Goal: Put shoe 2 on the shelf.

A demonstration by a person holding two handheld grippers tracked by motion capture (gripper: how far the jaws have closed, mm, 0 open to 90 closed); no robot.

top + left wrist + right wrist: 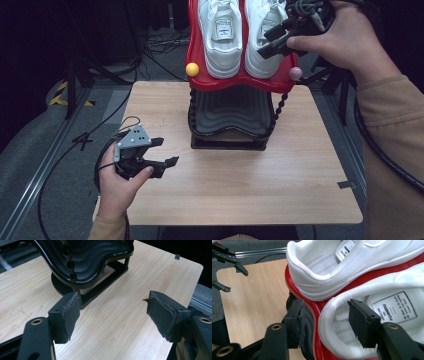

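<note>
White shoes sit side by side on the red top shelf (240, 82) of a small rack at the far edge of the table. The right shoe (262, 45) is the one in hand: the right gripper (280, 42) hovers at its heel with jaws spread wide. In the right gripper view one pad (362, 322) stands inside the heel opening and the other (295, 323) outside near the shelf rim, neither pressing. The left shoe (220, 37) lies just beside it, toes far.

To do this well, I judge the hand should draw straight back off the heel collar without snagging it, so the pair stays level and parallel.

Below, a black ribbed shelf (230, 115) is bare. The left gripper (162, 152) rests low at the near left, jaws released, holding nothing.

Pale wood table (300, 170) stands on grey floor with cables (160, 40) and a dark backdrop beyond.
</note>
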